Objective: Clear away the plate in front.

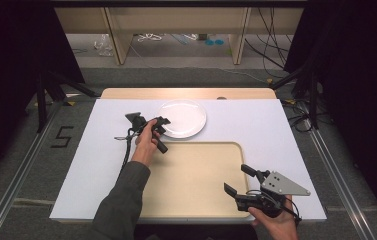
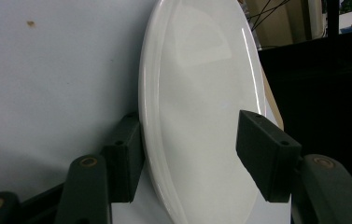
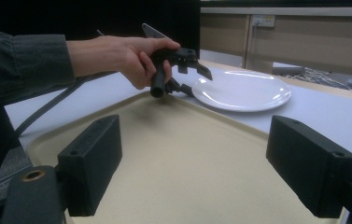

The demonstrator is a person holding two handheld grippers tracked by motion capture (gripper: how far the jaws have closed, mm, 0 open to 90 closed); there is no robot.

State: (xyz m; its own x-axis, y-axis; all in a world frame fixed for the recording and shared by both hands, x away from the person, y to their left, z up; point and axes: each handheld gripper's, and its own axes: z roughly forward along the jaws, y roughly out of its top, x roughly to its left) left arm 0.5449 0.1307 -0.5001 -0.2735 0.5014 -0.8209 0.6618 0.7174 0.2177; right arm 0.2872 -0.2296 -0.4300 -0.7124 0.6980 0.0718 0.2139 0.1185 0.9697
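The white plate is lying on the desk in the upper middle of the high view, just above the beige tray. The left gripper is sitting at the plate's left edge – its jaws are standing partly open with the rim between them, one under the rim and the other above the plate, not pressing on it. The right gripper is hovering over the tray at the lower right, jaws wide open and holding nothing.
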